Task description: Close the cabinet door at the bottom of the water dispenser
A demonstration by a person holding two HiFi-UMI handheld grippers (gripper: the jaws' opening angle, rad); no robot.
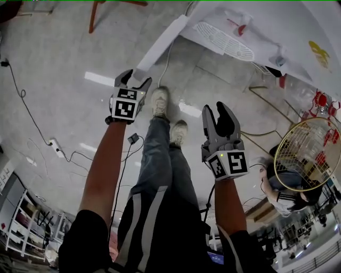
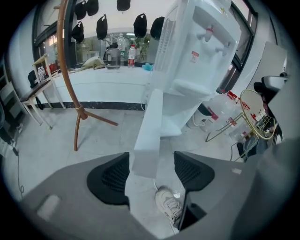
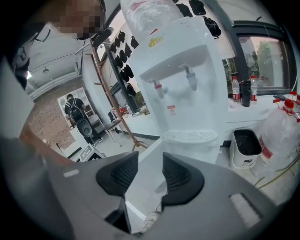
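Two tongs show in the head view. The left tongs [image 1: 136, 79] and the right tongs [image 1: 216, 108] are both held out over the floor [image 1: 58, 58], beyond the person's two shoes [image 1: 160, 102]. One water dispenser [image 1: 266, 32] stands far right. Its single cabinet door [image 1: 162, 45] is swung wide open and reaches towards the left tongs.

From the left gripper view, the left tongs [image 2: 151, 172] are spread wide. The cabinet door [image 2: 149, 126] is seen edge-on, with its near end showing in the gap, and neither pad presses on it. The water dispenser [image 2: 197, 56] rises behind it, to the right.

From the right gripper view, the right tongs [image 3: 150, 176] stand partly spread and pinch nothing. The water dispenser [image 3: 183, 108] fills the far middle. It has two taps [image 3: 157, 87], and one bottle [image 3: 145, 14] is seated on top.

The door looks like a thin, stiff, smooth panel, probably light and free on its hinge. Its slick face would likely slip under a pinch. A flat push on the broad side near the free edge, far from the hinge, should swing it shut most easily. Gripping the thin edge risks trapping the tongs against the dispenser as it closes.
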